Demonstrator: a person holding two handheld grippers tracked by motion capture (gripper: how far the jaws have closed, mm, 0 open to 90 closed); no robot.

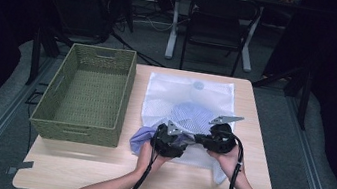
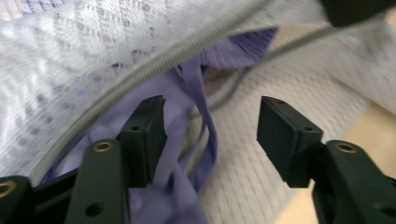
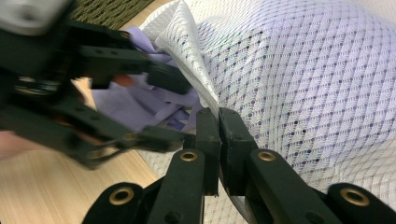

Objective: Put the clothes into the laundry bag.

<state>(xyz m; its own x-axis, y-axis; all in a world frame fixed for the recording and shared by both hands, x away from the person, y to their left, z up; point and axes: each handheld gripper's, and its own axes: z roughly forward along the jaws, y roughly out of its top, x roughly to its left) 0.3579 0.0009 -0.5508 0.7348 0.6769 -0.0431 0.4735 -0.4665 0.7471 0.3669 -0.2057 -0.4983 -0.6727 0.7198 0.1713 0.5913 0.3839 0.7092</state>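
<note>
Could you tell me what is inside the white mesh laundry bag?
A lilac garment shows through the mesh laundry bag; part of it spills from the opening beside the left tool. How it is folded inside is veiled by the mesh.

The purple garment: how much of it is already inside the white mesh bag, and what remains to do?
Most of the purple garment already shows through the white mesh bag. In hand: the right gripper pinches the bag's edge to keep the mouth open, and the left gripper, jaws apart, stands at the cloth by the zipper. Left: push in the part hanging out at the opening, then probably zip it shut.
</note>
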